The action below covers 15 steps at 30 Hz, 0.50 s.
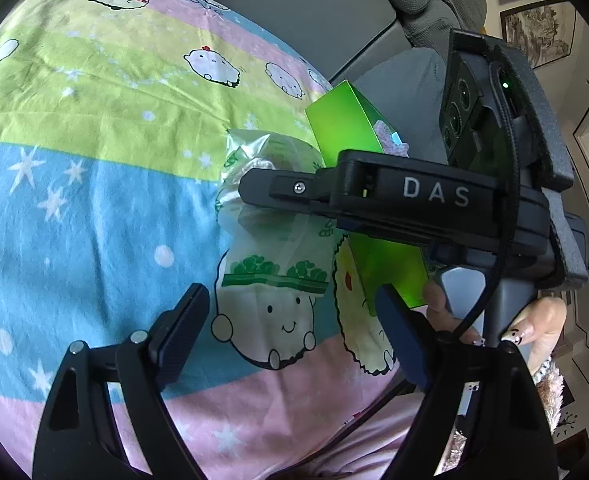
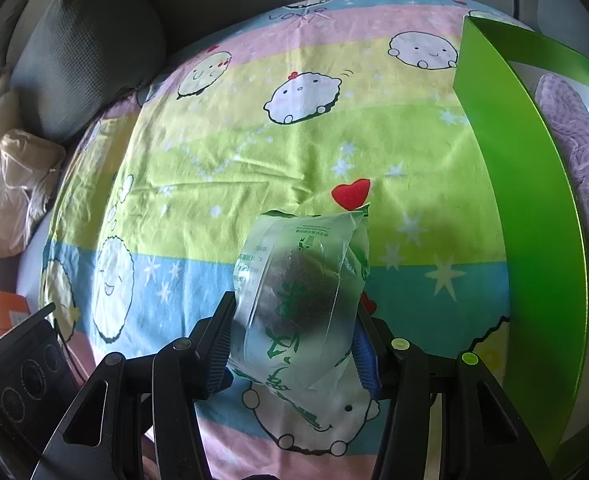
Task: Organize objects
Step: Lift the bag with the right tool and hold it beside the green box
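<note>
My right tool (image 2: 294, 344) pinches a clear green-printed packet (image 2: 300, 296) above the cartoon bedsheet (image 2: 222, 152), just left of the open green box (image 2: 526, 216) holding a purple cloth (image 2: 578, 152), while my left tool (image 1: 290, 320) hangs spread and empty

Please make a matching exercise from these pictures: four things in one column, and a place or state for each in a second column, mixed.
Things:
1. packet
2. green box
3. left tongs
4. purple cloth

Places or states:
A. inside the box
B. open, nothing between the pads
C. clamped in the right tongs
D. standing open on the bedsheet

Pairs: 1-C, 2-D, 3-B, 4-A
</note>
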Each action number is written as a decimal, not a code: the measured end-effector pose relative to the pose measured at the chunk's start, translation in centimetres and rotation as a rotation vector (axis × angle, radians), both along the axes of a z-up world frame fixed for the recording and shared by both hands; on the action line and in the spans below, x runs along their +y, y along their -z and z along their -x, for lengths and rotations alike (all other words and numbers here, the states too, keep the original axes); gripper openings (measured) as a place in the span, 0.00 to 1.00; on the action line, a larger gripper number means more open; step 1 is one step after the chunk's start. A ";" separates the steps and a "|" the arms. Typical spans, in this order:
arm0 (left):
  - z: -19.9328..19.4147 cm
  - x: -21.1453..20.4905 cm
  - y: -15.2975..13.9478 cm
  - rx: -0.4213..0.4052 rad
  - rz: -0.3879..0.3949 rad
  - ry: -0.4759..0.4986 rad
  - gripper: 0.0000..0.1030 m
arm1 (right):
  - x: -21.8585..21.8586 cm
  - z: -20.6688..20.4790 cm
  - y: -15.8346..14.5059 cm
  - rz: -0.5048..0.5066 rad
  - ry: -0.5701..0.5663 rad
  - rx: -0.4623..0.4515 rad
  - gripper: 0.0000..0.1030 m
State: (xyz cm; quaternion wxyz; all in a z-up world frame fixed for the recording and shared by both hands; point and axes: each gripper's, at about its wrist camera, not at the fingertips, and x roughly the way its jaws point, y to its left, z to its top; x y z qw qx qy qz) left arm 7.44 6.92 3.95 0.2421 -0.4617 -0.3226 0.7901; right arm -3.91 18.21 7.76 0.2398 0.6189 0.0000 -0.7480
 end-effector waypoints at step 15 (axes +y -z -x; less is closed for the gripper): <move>-0.4 -1.2 -1.1 0.062 0.106 -0.083 0.79 | -0.1 -0.4 -0.2 0.010 -0.029 0.006 0.52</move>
